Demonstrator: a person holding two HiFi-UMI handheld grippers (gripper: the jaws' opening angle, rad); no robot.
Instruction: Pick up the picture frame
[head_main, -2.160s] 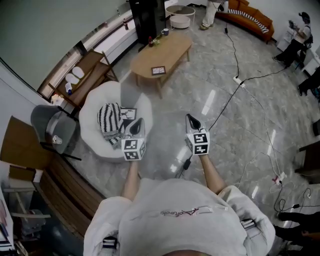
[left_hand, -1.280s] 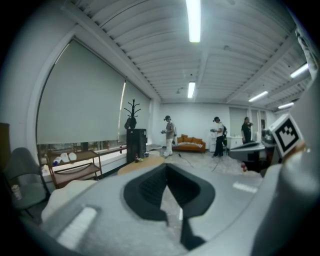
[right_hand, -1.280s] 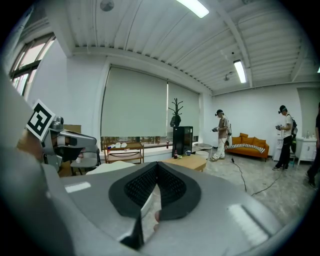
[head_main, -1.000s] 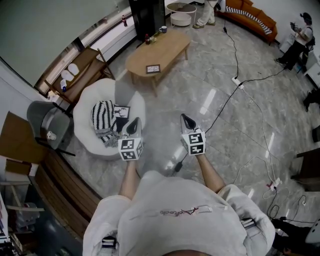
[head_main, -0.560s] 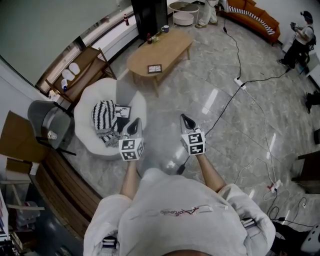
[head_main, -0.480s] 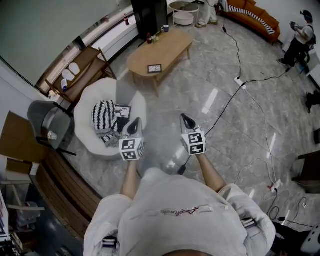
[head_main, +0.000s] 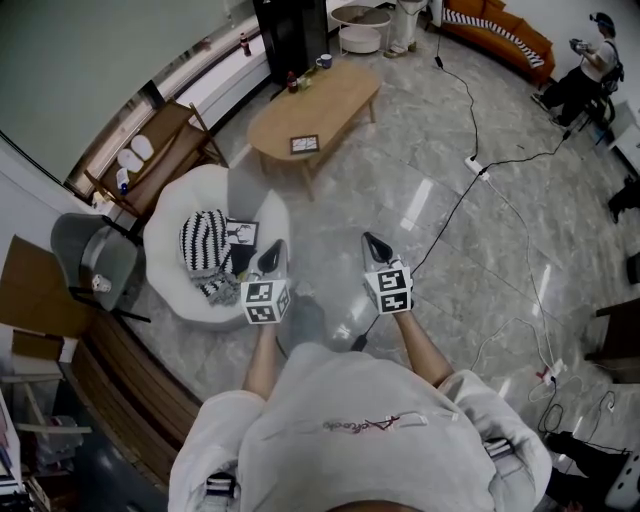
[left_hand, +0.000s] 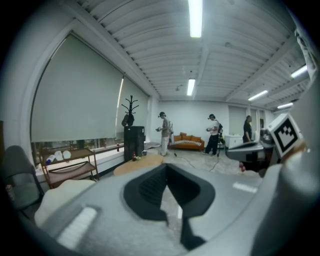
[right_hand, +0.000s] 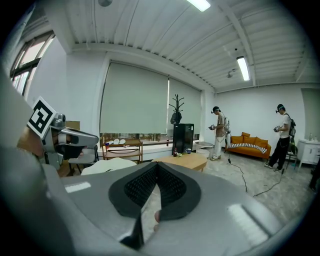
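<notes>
My left claw and right claw were closed, empty; the picture frame lay on the armchair beside its striped cushion, so I judged spreading the left claw before reaching best.

No wording can be read anywhere. A line of cursive stitching crosses the person's sweatshirt at six o'clock in the head view, too small to make out. The left gripper and right gripper show only black-and-white square patterns.

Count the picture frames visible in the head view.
2. One frame lies on the wooden coffee table; another rests on the white armchair beside the striped cushion. Others could be hidden.
</notes>
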